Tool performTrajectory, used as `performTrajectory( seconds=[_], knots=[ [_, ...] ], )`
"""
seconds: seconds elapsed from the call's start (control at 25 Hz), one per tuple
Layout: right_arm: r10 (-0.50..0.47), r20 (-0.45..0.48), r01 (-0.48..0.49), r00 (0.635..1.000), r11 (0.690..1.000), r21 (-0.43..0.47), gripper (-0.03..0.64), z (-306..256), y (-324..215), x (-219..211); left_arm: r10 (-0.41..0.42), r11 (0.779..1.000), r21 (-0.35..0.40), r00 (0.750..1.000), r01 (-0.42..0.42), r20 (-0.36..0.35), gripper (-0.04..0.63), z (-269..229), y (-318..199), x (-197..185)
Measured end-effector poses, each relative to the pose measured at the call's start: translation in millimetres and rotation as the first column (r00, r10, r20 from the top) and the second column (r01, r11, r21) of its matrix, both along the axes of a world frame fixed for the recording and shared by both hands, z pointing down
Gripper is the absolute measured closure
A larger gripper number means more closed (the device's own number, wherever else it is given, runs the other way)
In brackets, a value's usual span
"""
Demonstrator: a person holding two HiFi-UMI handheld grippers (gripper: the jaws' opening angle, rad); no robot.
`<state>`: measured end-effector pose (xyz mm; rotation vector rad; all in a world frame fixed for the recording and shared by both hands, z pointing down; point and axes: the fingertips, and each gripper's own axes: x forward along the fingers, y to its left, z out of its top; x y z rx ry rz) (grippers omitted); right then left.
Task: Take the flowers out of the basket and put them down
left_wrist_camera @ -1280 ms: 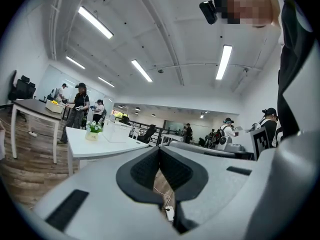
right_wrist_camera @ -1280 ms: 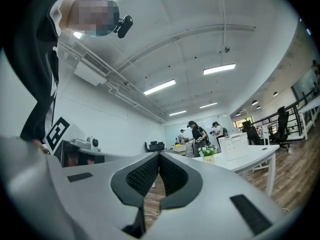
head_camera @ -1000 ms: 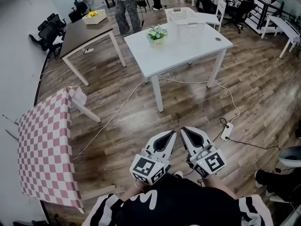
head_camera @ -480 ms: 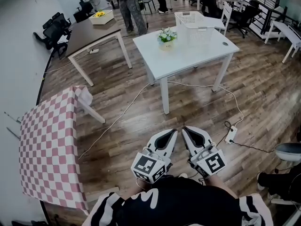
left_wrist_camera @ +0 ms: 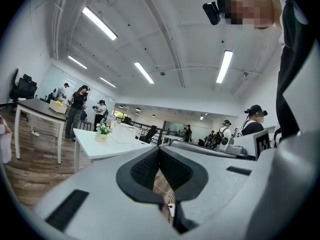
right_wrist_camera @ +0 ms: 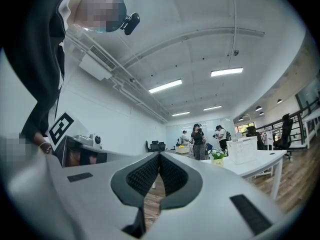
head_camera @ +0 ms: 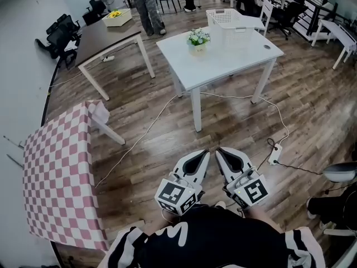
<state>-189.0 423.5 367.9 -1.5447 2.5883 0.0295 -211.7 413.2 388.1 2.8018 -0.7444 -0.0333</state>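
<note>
A small pot of white flowers (head_camera: 198,38) stands on the white table (head_camera: 234,54), just left of a white plastic basket (head_camera: 230,20). The flowers are outside the basket. Both grippers are held low against my body, far from the table. My left gripper (head_camera: 205,154) is shut with nothing in it, and so is my right gripper (head_camera: 219,151). The left gripper view shows the flowers (left_wrist_camera: 103,130) and the basket (left_wrist_camera: 122,132) far off beyond the shut left gripper (left_wrist_camera: 159,149). Past the shut right gripper (right_wrist_camera: 159,155) I see the flowers (right_wrist_camera: 217,155) and the basket (right_wrist_camera: 242,150).
A pink checkered table (head_camera: 53,177) stands at my left. A dark table (head_camera: 103,38) with a box of yellow things (head_camera: 117,18) is at the back left. A cable and power strip (head_camera: 274,154) lie on the wood floor. People (head_camera: 146,4) stand behind the tables.
The head view has shifted a little, so the white table sits slightly further right. A person at the back has stepped away. Both grippers stay shut in the same place.
</note>
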Motion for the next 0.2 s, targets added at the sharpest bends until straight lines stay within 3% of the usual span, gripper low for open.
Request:
performTrajectory(
  seconds=[0.2],
  knots=[
    [0.002,-0.001,-0.002,1.000,1.000,0.000,0.600,-1.2,0.1,-3.7,-0.002,1.000,0.005,1.000,0.002,-0.007,0.591,-3.8,-2.1,-3.9]
  ],
)
